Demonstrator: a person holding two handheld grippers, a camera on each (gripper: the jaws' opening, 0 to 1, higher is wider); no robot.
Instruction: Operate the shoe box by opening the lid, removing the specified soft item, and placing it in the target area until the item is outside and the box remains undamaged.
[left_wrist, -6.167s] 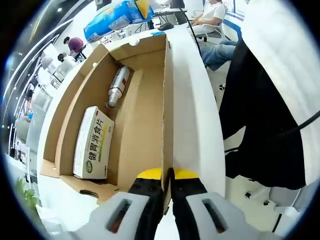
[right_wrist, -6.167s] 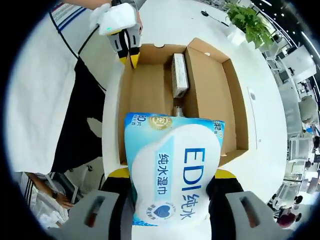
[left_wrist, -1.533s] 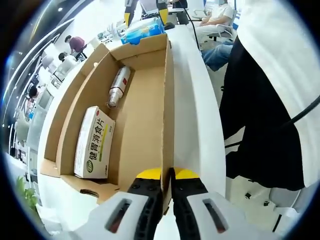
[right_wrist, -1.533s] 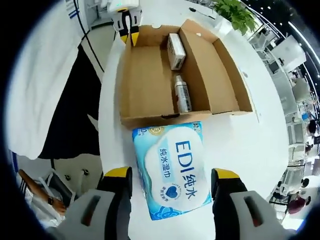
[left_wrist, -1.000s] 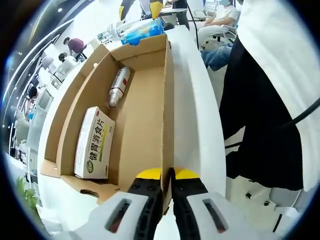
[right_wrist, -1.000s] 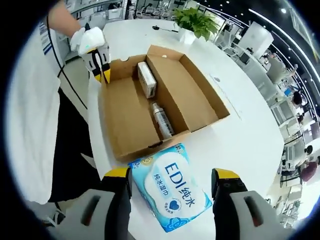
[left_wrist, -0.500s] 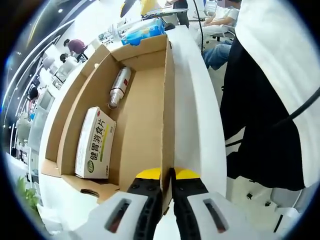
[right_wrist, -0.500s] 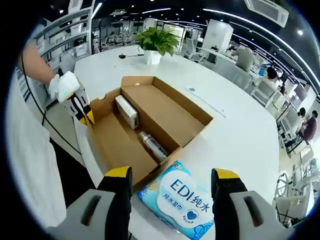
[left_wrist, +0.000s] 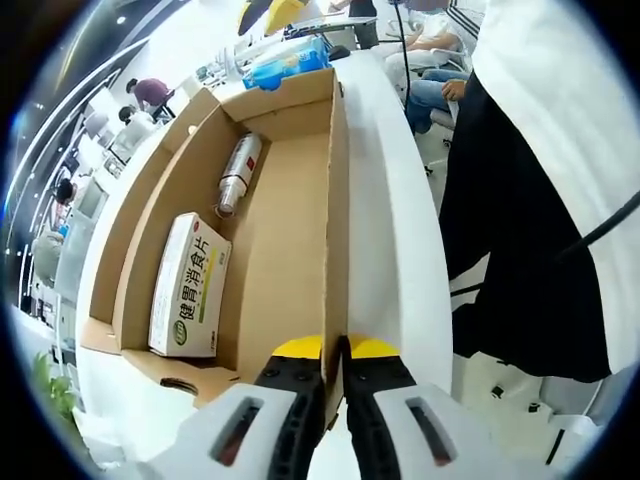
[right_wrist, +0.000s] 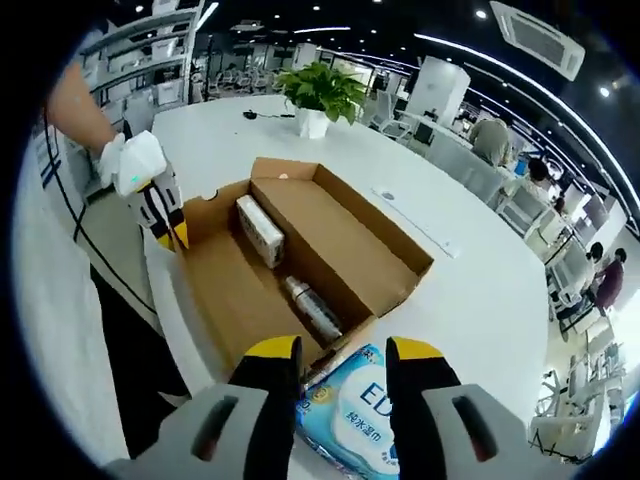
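A: On the white table (right_wrist: 480, 270), the wet-wipe pack (right_wrist: 365, 415) lies outside the shoe box (right_wrist: 300, 270), just beside its near end wall. Right gripper (right_wrist: 343, 362) hangs over it, jaws apart, nothing between them.

B: Left gripper (left_wrist: 335, 348)?

A: Jaws together, clamped on the box's side wall (left_wrist: 335, 200). Inside the box: 1 medicine carton (left_wrist: 188, 285), 1 small bottle (left_wrist: 235, 175).

B: So the soft item's out. Left to do?

A: Probably just the release. I'd part the left jaws fully before lifting, then pull straight off the cardboard edge; a sideways tug could crease or tear the wall.

B: Right side?

A: Back it away without touching the pack.
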